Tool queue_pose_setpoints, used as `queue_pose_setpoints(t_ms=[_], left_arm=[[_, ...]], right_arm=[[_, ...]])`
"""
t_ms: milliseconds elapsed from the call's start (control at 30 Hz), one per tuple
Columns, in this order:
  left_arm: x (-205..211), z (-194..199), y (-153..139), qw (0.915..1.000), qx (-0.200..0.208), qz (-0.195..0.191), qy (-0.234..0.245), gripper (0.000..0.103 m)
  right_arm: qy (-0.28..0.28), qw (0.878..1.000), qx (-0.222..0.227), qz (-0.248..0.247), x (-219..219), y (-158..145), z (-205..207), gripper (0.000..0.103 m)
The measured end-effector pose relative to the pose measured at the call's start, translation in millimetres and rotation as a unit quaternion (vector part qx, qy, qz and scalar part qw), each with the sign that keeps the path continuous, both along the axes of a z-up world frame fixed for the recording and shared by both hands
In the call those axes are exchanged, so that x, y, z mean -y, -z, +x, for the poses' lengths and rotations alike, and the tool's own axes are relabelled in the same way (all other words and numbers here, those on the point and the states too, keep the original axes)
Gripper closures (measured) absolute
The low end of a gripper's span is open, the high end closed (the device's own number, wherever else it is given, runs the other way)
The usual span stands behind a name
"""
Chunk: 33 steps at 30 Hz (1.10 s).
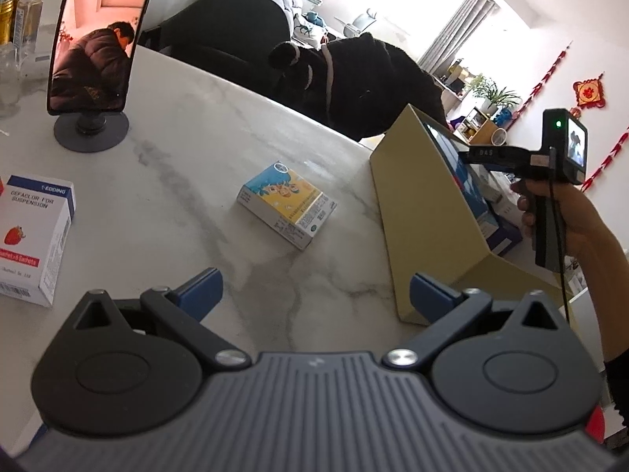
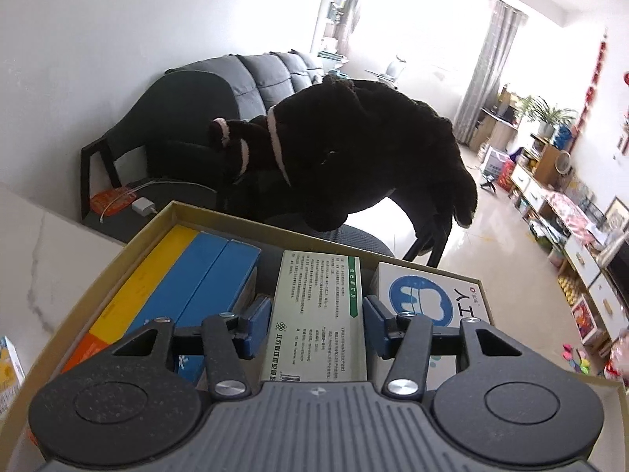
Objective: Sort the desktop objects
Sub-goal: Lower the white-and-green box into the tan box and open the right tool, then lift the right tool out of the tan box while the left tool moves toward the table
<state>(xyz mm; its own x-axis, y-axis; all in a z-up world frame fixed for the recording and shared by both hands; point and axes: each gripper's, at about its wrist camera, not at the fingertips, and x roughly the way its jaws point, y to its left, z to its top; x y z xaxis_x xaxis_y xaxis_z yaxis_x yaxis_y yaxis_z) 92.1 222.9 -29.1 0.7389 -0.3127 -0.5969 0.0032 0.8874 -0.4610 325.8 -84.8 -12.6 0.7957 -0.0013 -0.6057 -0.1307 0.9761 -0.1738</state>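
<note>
Jaws flank green-white box (image 2: 318, 314), hemmed between neighbours inside tray (image 2: 118, 251).

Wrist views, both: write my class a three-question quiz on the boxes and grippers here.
1. True or false: the left gripper holds the yellow box.
2. The green-and-white box in the right gripper is over: A the cardboard tray, B bare table, C the sofa.
3. How many boxes lie loose on the marble table in the left wrist view?
Key: 1 false, it is open and empty; 2 A; 3 two, the yellow box and the strawberry box.
</note>
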Motion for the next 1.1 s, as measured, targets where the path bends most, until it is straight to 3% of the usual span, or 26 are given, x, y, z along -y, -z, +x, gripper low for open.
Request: queue_pose_setpoints(t_ms=[200, 467, 533, 667, 1100], left_arm=[[0, -1, -3, 1.0000, -0.004, 0.008, -0.001, 0.000], [5, -3, -21, 0.9955, 0.011, 0.093, -0.014, 0.000], [4, -6, -25, 0.9934, 0.014, 0.113, -0.017, 0.000], [-5, -19, -32, 0.9928, 0.022, 0.115, -0.026, 0.000], [-40, -87, -31, 0.9808, 0.003, 0.150, -0.124, 0.000]], right_arm=[[-0.015, 0.997, -0.002, 0.077, 21, -13, -8, 0.039], [-0.012, 0.994, 0.024, 0.109, 50, -39, -66, 0.017], [-0.024, 0.993, 0.023, 0.117, 55, -39, -84, 0.015], [-0.033, 0.991, 0.031, 0.122, 61, -36, -122, 0.010], [-0.067, 0.981, 0.079, 0.166, 55, -28, -227, 0.001]])
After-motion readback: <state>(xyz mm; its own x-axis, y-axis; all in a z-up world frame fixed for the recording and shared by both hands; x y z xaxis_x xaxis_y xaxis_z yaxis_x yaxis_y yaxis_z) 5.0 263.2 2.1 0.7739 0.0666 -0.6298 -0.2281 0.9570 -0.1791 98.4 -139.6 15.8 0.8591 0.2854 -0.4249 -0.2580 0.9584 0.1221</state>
